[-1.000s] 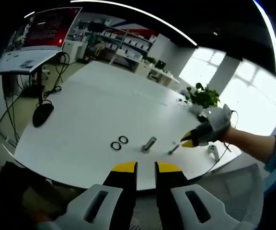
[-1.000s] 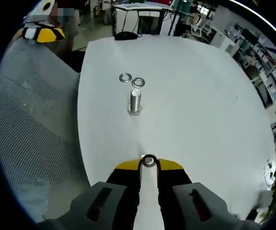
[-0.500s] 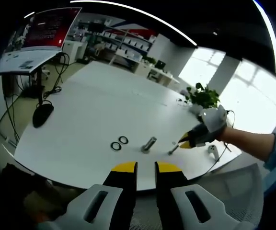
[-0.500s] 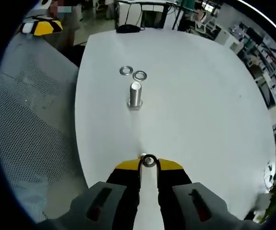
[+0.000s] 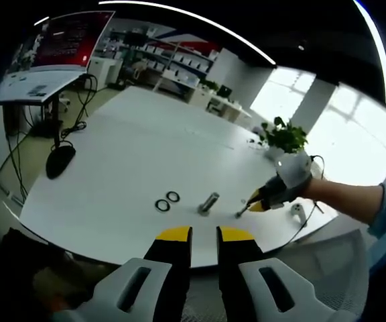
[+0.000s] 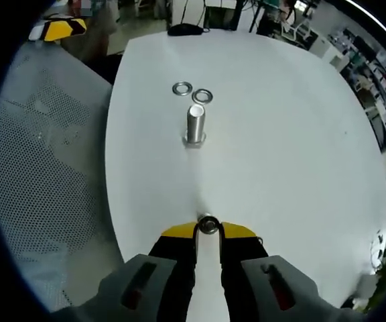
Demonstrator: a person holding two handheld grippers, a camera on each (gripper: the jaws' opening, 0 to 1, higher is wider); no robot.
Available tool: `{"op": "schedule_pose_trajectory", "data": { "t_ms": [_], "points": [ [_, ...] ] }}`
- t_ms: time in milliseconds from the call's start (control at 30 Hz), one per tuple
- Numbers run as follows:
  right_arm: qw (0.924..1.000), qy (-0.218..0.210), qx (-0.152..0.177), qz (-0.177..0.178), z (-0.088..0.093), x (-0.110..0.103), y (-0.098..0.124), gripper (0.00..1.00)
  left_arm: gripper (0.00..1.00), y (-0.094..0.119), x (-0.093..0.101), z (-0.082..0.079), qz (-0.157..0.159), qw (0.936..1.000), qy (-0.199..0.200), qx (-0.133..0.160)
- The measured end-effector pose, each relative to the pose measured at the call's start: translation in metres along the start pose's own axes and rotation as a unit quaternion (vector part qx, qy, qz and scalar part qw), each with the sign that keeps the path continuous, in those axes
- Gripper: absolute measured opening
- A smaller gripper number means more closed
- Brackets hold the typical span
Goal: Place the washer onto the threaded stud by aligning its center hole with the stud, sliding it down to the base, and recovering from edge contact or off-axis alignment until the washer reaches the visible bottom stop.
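A short threaded stud stands upright on the white table, with two loose washers lying just beyond it. My right gripper is shut on a small metal washer held at its yellow tips, low over the table and some way short of the stud. In the left gripper view the stud and the two washers lie ahead, and the right gripper comes in from the right in a person's hand. My left gripper hangs off the table's near edge, jaws a narrow gap apart, nothing between them.
A small metal piece lies on the table by the right gripper. A black mouse sits at the table's left, a potted plant at the far right. A mesh chair stands beside the table edge.
In the left gripper view the right gripper has moved left and down with the washer, nearer the stud. The left gripper has not moved.
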State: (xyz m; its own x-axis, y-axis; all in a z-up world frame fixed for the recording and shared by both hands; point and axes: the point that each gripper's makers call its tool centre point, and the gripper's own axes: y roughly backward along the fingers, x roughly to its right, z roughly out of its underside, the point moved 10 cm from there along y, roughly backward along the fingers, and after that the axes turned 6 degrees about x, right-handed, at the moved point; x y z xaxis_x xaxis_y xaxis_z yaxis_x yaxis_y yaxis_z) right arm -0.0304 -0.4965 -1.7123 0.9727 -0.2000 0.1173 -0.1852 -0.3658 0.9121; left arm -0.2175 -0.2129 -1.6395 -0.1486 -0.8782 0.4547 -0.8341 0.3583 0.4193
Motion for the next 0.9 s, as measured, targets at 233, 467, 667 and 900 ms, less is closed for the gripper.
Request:
{"op": "schedule_pose_trajectory", "data": {
  "t_ms": [233, 467, 667, 900],
  "points": [
    [1.0000, 0.000, -0.007, -0.005, 0.002, -0.001, -0.008, 0.14, 0.12, 0.000, 0.000, 0.000, -0.002, 1.0000, 0.001, -0.002],
    [0.9997, -0.009, -0.014, -0.021, 0.003, -0.002, -0.020, 0.14, 0.12, 0.000, -0.001, 0.001, -0.005, 1.0000, 0.003, -0.005],
    [0.9993, -0.007, -0.025, -0.028, 0.005, -0.003, -0.032, 0.14, 0.12, 0.000, -0.001, 0.001, -0.007, 0.9999, 0.005, -0.008],
    [0.9990, 0.016, -0.009, -0.041, 0.009, -0.002, -0.036, 0.15, 0.12, 0.000, -0.001, 0.001, -0.007, 0.9999, 0.005, -0.009]
  ]
}}
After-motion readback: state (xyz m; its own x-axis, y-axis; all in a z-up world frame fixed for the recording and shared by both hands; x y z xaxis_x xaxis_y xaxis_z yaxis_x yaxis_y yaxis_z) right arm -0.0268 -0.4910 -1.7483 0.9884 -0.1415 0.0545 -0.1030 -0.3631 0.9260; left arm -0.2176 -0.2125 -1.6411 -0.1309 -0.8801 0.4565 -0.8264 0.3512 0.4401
